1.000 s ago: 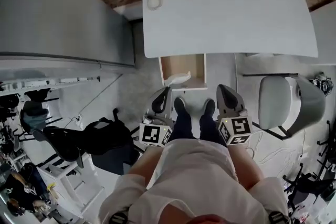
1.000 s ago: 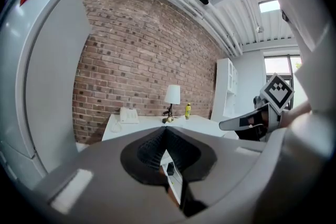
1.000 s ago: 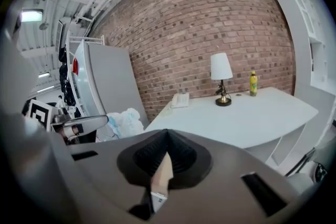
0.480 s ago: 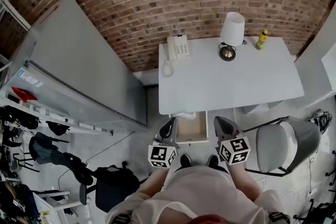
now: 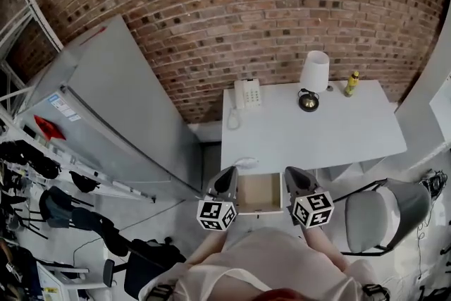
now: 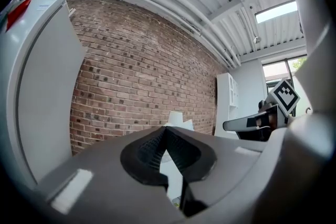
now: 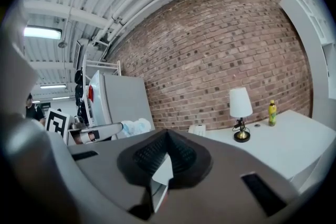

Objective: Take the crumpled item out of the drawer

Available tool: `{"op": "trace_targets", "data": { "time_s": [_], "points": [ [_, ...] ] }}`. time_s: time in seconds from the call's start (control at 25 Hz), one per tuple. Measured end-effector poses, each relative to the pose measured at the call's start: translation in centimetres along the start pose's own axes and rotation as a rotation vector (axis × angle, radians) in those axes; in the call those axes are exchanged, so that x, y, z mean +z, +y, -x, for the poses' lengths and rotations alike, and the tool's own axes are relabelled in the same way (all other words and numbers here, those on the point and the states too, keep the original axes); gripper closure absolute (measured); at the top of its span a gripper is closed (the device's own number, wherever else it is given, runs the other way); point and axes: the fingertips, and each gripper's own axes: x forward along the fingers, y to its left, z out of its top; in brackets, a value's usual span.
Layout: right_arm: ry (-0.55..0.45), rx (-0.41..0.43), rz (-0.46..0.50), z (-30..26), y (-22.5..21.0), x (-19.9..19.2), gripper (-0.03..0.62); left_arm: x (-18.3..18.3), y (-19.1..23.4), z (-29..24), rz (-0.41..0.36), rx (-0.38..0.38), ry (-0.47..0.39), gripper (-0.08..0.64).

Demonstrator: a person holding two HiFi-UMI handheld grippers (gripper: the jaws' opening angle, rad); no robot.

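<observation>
The crumpled white item (image 5: pixel 244 162) is held at the tip of my left gripper (image 5: pixel 230 173), which is shut on it, beside the table's front edge and above the drawer's far left corner. From the right gripper view, the crumpled item (image 7: pixel 135 126) sticks out of the left gripper's (image 7: pixel 116 129) tips. In the left gripper view, the left gripper (image 6: pixel 167 129) has its jaws closed, with white material just past them. The open drawer (image 5: pixel 259 192) shows a bare wooden floor. My right gripper (image 5: pixel 289 173) hangs at the drawer's right side, and this gripper (image 7: pixel 167 132) is shut on nothing.
The white table (image 5: pixel 331 134) carries a telephone (image 5: pixel 246 91), a lamp (image 5: pixel 313 74) and a yellow bottle (image 5: pixel 351 83). A grey chair (image 5: pixel 384 206) stands to the right. A tall grey cabinet (image 5: pixel 106 102) is on the left, against the brick wall (image 5: pixel 232 17).
The head view has swung up from the floor to the wall and table. Both grippers rose, and the left one carried the crumpled item up from the drawer's edge.
</observation>
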Motion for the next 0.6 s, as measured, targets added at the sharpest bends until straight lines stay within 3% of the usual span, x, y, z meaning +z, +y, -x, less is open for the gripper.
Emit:
{"op": "trace_targets", "data": {
  "time_s": [0.6],
  "points": [
    [-0.033, 0.012, 0.054, -1.3, 2.2, 1.6, 0.584, 1.1, 1.1, 1.0, -0.013, 0.003, -0.023, 0.552]
  ]
}}
